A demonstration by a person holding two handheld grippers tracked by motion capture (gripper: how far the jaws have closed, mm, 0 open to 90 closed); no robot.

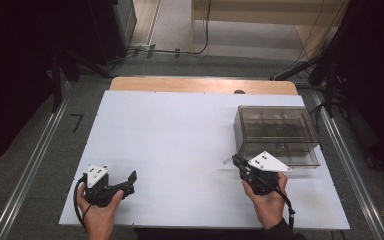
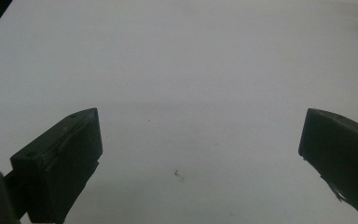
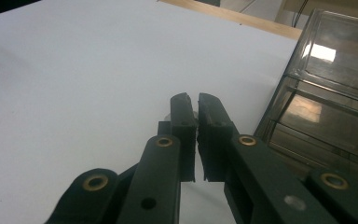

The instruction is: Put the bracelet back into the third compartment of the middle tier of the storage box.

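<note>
High view showed a clear plastic box (image 1: pixel 276 131) at the surface's (image 1: pixel 180 150) far right, light, rigid, slippery; best gripped by its edge. Left gripper (image 2: pixel 200 154) fingers apart, right gripper (image 3: pixel 192 122) fingers together.

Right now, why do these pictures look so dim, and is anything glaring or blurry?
High view: the white table is lit while the surroundings fall into darkness. Left gripper view: dim and soft, the open jaws cast a faint shadow on the table. Right gripper view: a bright reflection glares on the lid of the clear box, and the closed jaws up close look slightly soft.
</note>
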